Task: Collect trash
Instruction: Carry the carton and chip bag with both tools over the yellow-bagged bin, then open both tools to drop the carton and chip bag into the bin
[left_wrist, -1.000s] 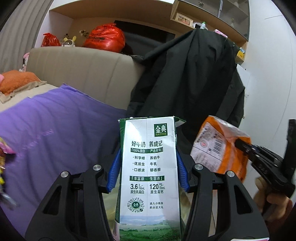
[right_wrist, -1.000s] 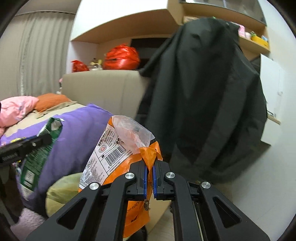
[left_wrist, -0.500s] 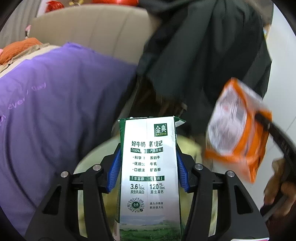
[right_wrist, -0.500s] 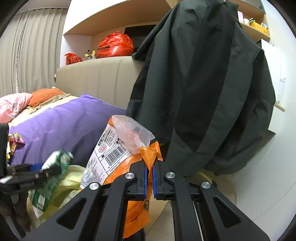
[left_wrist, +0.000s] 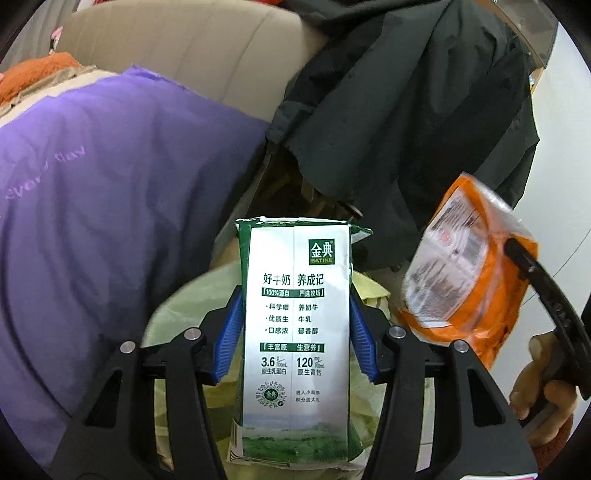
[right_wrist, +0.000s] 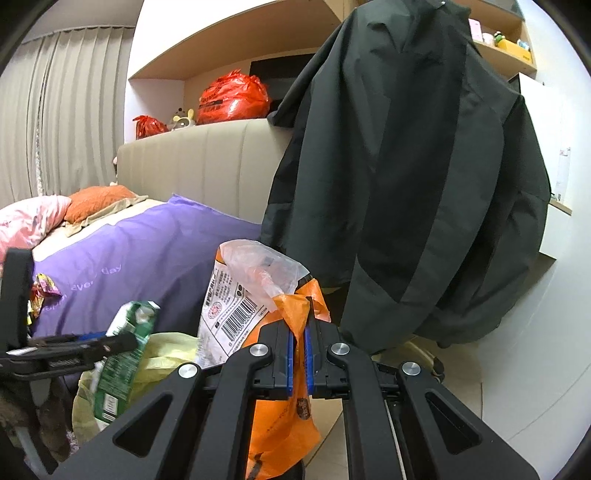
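The left gripper (left_wrist: 293, 339) clamps a white-and-green milk carton (left_wrist: 295, 332) by its two narrow sides, its blue fingers (left_wrist: 231, 332) set partway apart and pressed flat against the card. The carton stands upright over the mouth of a pale yellow-green plastic bin bag (left_wrist: 184, 314), which sits on the floor at the near corner of the bed with the purple quilt (left_wrist: 110, 192).

The right gripper (right_wrist: 298, 350) has its fingers pinched fully together on a twisted fold of an orange-and-clear plastic snack bag (right_wrist: 240, 310). That bag hangs just right of the carton, also over the bin bag's rim.

The main risk, as I judge it, is a missed drop. The bin bag's mouth looks slack and partly folded in, so a carton let go from here could strike the rim and tip onto the floor. If the carton is not quite empty, a tumble may spill dregs on the quilt. The light snack bag may cling to the fingers or drift sideways when freed. With both grippers crowded over one opening, they could also knock together. A dark jacket (right_wrist: 406, 184) hangs close behind and may snag.
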